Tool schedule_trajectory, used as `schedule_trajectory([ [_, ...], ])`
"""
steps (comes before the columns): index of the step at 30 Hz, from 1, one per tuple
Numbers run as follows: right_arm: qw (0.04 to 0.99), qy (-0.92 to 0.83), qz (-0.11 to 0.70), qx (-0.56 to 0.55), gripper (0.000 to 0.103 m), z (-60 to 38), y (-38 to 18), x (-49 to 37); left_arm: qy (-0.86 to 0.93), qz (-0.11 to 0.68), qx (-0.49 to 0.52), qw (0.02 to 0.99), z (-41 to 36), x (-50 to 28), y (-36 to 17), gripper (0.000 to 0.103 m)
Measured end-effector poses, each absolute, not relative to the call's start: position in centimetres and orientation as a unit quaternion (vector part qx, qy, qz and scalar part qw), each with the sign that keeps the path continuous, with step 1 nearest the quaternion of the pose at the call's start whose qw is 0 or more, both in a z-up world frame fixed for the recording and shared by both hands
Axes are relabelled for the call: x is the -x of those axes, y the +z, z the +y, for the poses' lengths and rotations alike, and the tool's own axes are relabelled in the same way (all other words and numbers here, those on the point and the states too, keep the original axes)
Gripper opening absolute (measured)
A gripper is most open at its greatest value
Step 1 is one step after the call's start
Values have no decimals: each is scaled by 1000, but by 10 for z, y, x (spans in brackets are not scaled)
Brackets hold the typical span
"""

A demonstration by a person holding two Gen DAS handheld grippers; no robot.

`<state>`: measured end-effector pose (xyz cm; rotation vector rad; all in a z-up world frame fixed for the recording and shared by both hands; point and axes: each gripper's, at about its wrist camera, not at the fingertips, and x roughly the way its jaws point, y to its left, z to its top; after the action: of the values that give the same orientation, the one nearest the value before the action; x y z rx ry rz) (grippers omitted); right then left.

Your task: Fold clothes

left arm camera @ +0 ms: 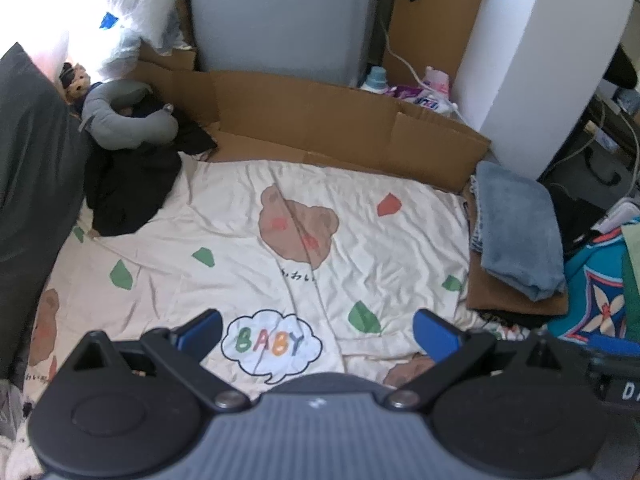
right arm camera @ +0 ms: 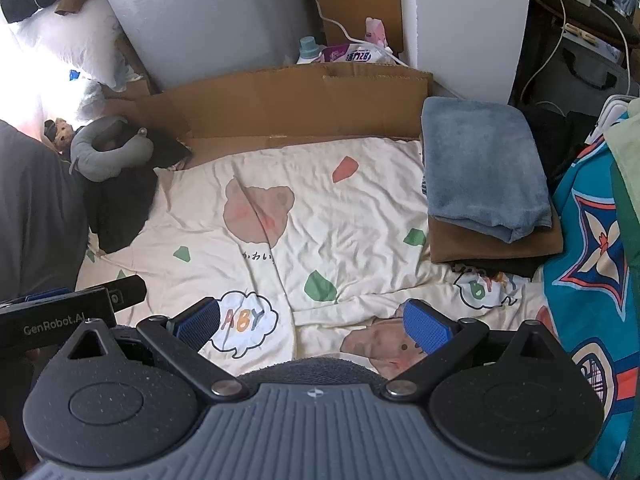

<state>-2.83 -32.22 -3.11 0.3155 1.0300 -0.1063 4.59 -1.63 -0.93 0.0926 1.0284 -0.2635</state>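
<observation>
- Hovering over the bed, the left gripper [left arm camera: 318,330] and right gripper [right arm camera: 312,322] both have jaws spread wide, holding nothing.
- Folded already, by the look of it: a blue towel [right arm camera: 484,168] on a brown garment [right arm camera: 496,246], stacked at the right edge of the printed sheet [left arm camera: 240,200].
- A dark heap of clothes [left arm camera: 128,188] waits far left, beside a grey neck pillow [left arm camera: 120,120].
- Risk: reaching left could snag the pillow or pinch the sheet along with the cloth.
- Open room lies mid-sheet; cardboard [left arm camera: 320,120] bounds the far edge.

A stack of folded clothes [right arm camera: 488,200] lies at the right edge of the bedsheet: a blue garment [left arm camera: 516,228] on top, a brown one [right arm camera: 496,246] beneath, a black one [right arm camera: 516,266] at the bottom.
</observation>
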Motion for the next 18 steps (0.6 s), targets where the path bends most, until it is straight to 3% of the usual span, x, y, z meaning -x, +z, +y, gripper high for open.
schedule_trajectory([
  [18,854,-61,498,-140,101,-322,-31,26,-136,481,-41,865,-14,-43,-8,102],
])
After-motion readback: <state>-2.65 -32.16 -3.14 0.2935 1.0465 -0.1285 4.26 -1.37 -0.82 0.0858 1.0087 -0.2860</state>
